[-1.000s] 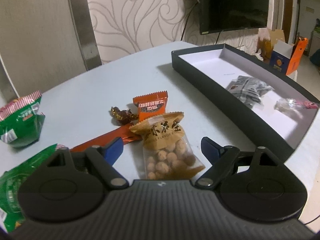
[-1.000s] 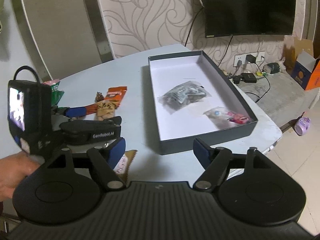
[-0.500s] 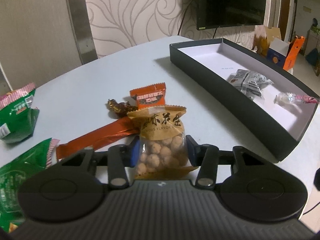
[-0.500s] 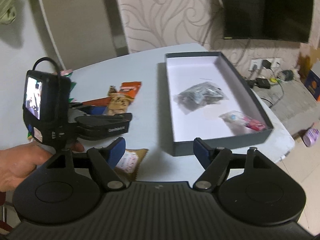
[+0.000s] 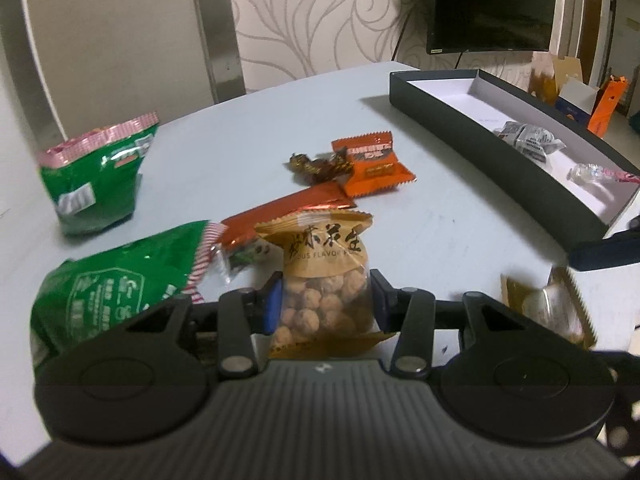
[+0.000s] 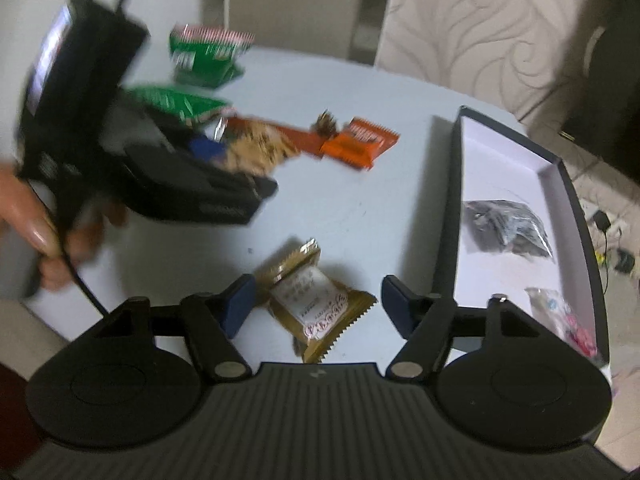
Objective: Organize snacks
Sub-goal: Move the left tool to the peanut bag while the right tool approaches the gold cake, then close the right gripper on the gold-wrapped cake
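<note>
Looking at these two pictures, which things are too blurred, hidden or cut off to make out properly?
- Right wrist view: the peanut packet in the left gripper is smeared by motion blur; its print is unreadable.
- Left wrist view: the gold packet is blurred and partly hidden behind the gripper's body.
- Both views: the pink-and-clear packet in the box is too small to identify.

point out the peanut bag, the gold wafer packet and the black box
peanut bag (image 5: 320, 264), left wrist view, printed tan upper half
gold wafer packet (image 6: 316, 300), right wrist view, white centre label
black box (image 6: 448, 216), right wrist view, near dark side wall
</note>
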`<act>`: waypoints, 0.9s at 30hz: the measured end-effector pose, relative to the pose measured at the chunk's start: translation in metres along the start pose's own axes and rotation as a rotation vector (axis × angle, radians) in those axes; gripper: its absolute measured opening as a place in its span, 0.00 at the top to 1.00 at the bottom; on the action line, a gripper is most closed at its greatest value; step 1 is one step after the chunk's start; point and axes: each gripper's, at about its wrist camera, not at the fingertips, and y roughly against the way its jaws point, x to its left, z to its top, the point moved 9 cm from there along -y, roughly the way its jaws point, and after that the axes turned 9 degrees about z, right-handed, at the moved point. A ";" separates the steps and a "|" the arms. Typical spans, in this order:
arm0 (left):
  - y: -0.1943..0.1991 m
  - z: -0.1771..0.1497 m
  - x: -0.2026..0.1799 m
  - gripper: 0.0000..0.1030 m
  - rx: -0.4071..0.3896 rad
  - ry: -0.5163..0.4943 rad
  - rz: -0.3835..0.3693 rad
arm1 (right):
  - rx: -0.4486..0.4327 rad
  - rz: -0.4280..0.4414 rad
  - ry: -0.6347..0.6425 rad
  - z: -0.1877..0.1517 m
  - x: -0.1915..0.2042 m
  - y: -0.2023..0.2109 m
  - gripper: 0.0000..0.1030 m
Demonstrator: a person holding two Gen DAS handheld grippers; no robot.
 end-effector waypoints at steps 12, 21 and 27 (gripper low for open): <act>0.001 -0.001 0.000 0.54 0.007 -0.035 0.023 | -0.004 0.006 -0.180 0.015 -0.027 -0.025 0.36; 0.002 -0.002 -0.001 0.54 0.009 -0.049 0.030 | -0.007 0.005 0.049 0.018 -0.019 -0.005 0.22; 0.003 -0.003 -0.001 0.54 0.010 -0.055 0.037 | 0.090 -0.006 0.174 0.015 -0.009 -0.029 0.27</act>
